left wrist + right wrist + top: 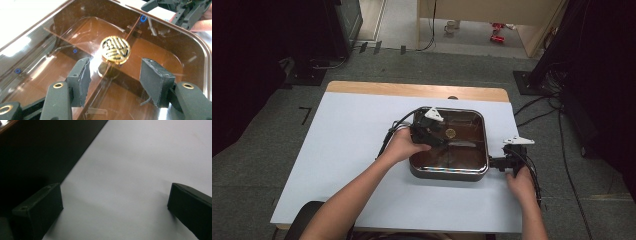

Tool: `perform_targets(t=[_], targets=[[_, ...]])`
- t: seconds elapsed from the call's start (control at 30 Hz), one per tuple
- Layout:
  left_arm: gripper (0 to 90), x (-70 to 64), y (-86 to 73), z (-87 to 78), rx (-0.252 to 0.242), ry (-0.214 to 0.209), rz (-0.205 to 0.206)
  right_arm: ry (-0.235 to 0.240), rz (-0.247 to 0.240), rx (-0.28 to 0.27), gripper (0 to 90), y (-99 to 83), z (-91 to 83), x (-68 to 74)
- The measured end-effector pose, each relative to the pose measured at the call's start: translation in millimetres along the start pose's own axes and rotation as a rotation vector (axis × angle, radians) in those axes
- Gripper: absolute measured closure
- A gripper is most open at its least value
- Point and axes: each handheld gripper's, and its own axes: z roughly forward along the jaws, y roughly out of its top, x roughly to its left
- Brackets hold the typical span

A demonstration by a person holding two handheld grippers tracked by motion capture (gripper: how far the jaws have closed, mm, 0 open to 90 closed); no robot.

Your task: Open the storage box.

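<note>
White tabletop (352, 165) carries our work. Nearest us, the right gripper (498, 162), fingers apart, waits beside the brown lidded box (449, 172). Farther in, our left gripper (113, 75) hovers with fingers apart just short of the gold knob (115, 48) at the lid's middle; we should centre, lower, then close squarely.

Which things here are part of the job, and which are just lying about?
In the job: brown lidded box, its gold knob, left claw open around the knob, right claw open beside the box.
Lying about: red items on the floor, floor cables.
</note>
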Motion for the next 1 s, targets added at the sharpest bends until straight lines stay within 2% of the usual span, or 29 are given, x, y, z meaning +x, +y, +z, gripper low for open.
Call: perform_targets(t=[0.1,0.27,0.37,0.4,0.47,0.53,0.8,1.0], targets=[[43.4,0.2,1.8,5.6,-0.018,0.007,0.006,0.0,0.0,0.0,0.0,0.0,0.0,0.0],[47.3,1.3,5.9,15.8,-0.008,0.02,0.015,0.0,0.002,0.001,0.0,0.0,-0.1,0.1],[49.1,1.6,6.7,19.4,-0.005,0.007,0.009,0.0,0.002,0.001,0.0,0.1,-0.1,0.1],[50.1,0.4,6.7,22.6,0.008,0.002,0.02,0.0,0.002,0.001,0.0,0.1,-0.1,0.1],[53.7,-1.2,6.3,23.6,0.0,0.009,0.037,0.0,0.001,0.001,0.0,0.0,-0.1,0.1],[57.5,-1.2,6.9,23.8,0.0,0.006,0.027,0.0,0.001,0.0,0.0,0.0,-0.1,0.1],[59.1,-2.8,11.4,20.1,0.026,0.008,0.001,0.0,0.002,0.001,0.0,0.1,-0.1,0.1],[59.1,-5.2,17.3,8.2,-0.009,0.007,0.011,0.0,0.003,0.0,0.0,0.1,0.0,0.2]])
